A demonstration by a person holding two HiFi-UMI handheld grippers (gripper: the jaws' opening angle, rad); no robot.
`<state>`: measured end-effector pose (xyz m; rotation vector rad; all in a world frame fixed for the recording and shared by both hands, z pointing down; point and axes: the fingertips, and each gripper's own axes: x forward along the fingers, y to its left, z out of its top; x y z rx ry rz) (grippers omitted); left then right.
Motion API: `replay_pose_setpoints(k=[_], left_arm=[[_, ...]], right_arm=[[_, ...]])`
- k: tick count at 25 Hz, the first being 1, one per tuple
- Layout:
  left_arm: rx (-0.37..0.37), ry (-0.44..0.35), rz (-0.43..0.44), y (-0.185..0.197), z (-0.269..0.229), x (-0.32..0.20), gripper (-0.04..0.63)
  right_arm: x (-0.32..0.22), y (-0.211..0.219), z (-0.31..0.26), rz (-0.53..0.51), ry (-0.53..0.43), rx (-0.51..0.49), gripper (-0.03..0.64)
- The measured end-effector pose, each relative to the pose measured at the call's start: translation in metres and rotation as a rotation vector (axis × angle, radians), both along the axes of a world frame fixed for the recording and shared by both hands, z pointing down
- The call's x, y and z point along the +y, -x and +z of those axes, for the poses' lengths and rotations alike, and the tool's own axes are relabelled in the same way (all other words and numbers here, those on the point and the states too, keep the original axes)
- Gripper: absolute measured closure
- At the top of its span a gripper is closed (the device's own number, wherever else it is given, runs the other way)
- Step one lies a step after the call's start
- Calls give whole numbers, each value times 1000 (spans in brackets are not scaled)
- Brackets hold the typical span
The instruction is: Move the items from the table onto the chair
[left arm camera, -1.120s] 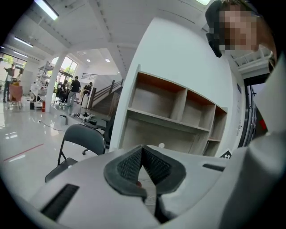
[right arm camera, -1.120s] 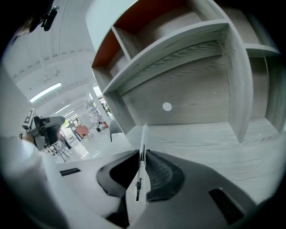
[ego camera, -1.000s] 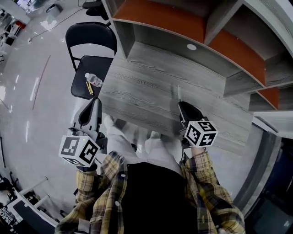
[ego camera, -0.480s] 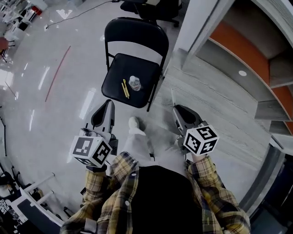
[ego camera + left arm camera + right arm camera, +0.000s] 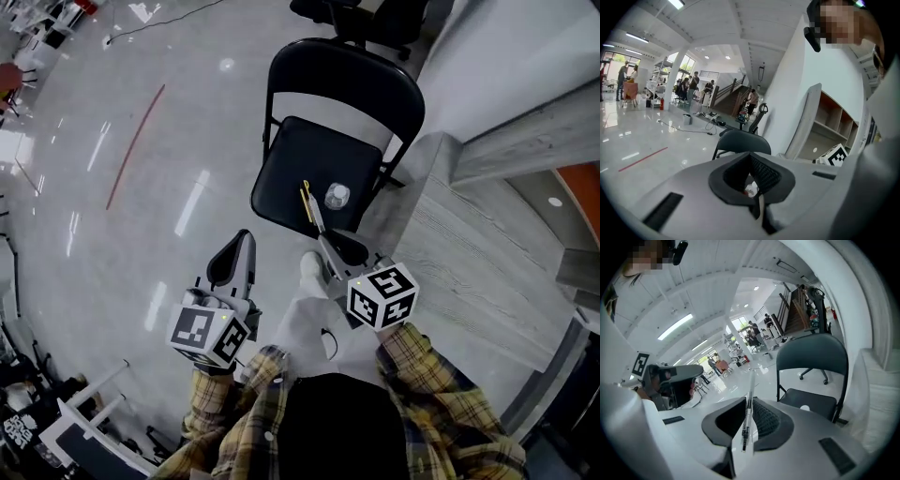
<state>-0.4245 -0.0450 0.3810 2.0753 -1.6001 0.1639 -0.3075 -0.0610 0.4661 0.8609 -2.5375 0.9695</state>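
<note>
1. Head view: the person is facing the chair, with the table lying off to the right. A bottle, seemingly standing upright, and a yellow pencil are already sitting on the seat. The right gripper is pointing at the seat's near edge. The left gripper is hanging over the floor, well short of the seat.

2. Left gripper view: the jaws are lying together, pinching a small white thing with a red spot. I cannot tell what it is. So little of it is showing that it looks at risk of slipping out over the floor.

3. Right gripper view: the jaws are clamping a slim clear pen, and most of its length is sticking out ahead. That long free end is aiming toward the seat where the bottle's white top is showing. A careless sweep could tip the bottle. A round pen released near the seat's edge could also be rolling off.
</note>
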Motion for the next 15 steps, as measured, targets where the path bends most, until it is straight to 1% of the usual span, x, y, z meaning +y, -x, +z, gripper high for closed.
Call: replay_pose_setpoints(k=[3, 6, 11, 15], left_arm=[[9, 27, -7, 22, 31, -13, 591], [21, 44, -6, 34, 58, -24, 592], [49, 82, -11, 49, 111, -34, 592], [51, 111, -19, 57, 149, -37, 592]], right_arm=[[-22, 39, 45, 24, 44, 1, 560], [-43, 65, 95, 49, 87, 22, 560], [-70, 91, 184, 103, 158, 76, 560], [-88, 109, 258, 123, 200, 133, 560]])
